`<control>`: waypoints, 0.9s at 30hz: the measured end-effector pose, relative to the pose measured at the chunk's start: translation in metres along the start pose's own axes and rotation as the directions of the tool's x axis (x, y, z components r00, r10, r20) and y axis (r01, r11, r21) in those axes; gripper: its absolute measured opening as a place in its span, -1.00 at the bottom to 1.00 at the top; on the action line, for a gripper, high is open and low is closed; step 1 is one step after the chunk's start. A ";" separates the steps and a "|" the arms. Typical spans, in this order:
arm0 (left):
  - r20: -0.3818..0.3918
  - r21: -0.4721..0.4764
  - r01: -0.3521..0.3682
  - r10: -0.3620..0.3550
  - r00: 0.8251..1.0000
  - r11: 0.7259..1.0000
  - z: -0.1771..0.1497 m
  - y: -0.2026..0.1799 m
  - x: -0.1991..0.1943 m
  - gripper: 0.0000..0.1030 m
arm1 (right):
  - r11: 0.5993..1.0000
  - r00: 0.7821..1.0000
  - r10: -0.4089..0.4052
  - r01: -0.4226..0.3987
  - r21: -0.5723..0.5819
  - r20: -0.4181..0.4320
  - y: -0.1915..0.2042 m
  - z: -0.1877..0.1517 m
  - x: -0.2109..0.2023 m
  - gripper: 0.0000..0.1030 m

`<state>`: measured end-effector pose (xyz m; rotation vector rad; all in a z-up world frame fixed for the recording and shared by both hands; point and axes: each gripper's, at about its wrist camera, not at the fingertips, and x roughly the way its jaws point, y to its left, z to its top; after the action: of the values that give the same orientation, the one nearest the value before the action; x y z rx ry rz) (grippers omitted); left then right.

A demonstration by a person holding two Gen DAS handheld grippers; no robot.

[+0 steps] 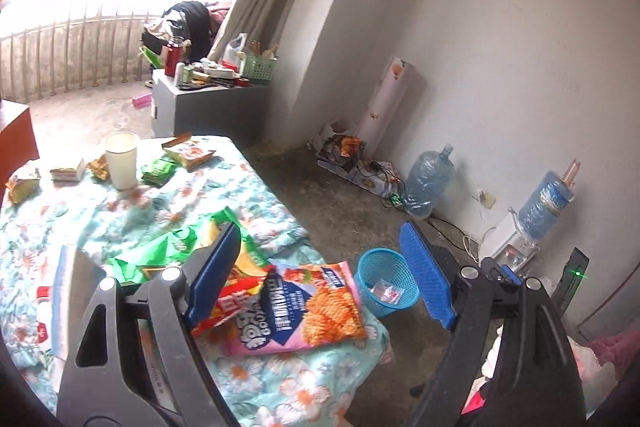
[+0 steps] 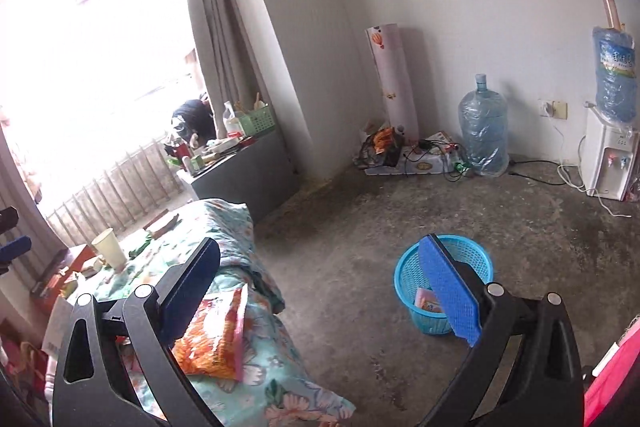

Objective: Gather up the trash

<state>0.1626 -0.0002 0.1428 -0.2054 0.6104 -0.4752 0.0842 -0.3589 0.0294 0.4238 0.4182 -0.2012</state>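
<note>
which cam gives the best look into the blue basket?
Right wrist: blue basket sits nearer, rim and a wrapper inside showing, though a gripper finger crosses it. Left wrist shows it smaller, partly behind a finger.

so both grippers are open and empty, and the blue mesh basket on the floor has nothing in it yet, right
Not quite. The blue mesh basket on the floor is not empty: a small wrapper already lies at its bottom, seen in the right wrist view and also in the left wrist view. The rest holds: the left gripper and right gripper are both open and empty.
</note>
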 end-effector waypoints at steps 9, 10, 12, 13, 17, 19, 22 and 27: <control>0.159 -0.200 -0.218 0.252 0.955 0.955 -0.018 0.100 -0.117 0.52 | 0.966 0.957 0.252 -0.258 -0.025 -0.144 0.070 -0.015 0.025 0.88; 0.159 -0.220 -0.228 0.265 0.951 0.949 -0.022 0.109 -0.124 0.52 | 0.961 0.951 0.267 -0.275 -0.031 -0.155 0.078 -0.015 0.029 0.88; 0.153 -0.246 -0.244 0.286 0.946 0.938 -0.032 0.123 -0.134 0.52 | 0.948 0.935 0.307 -0.317 -0.031 -0.175 0.094 -0.016 0.030 0.88; 0.148 -0.256 -0.252 0.296 0.944 0.933 -0.037 0.128 -0.137 0.52 | 0.942 0.928 0.324 -0.335 -0.033 -0.183 0.100 -0.016 0.031 0.88; 0.124 -0.299 -0.270 0.317 0.940 0.916 -0.056 0.146 -0.141 0.52 | 0.910 0.889 0.397 -0.413 -0.027 -0.230 0.130 -0.018 0.035 0.88; 0.114 -0.315 -0.279 0.328 0.938 0.907 -0.066 0.155 -0.141 0.52 | 0.895 0.868 0.424 -0.445 -0.027 -0.260 0.145 -0.021 0.039 0.88; 0.102 -0.332 -0.277 0.326 0.940 0.902 -0.077 0.169 -0.140 0.52 | 0.874 0.836 0.455 -0.485 -0.027 -0.306 0.172 -0.028 0.044 0.88; 0.051 -0.327 -0.222 0.252 0.966 0.919 -0.090 0.185 -0.122 0.52 | 0.861 0.802 0.460 -0.508 -0.028 -0.381 0.204 -0.045 0.056 0.88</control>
<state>0.0897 0.2162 0.0725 -0.4530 0.6105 -0.1276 0.1750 -0.1628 0.0407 0.4278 0.6672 0.4157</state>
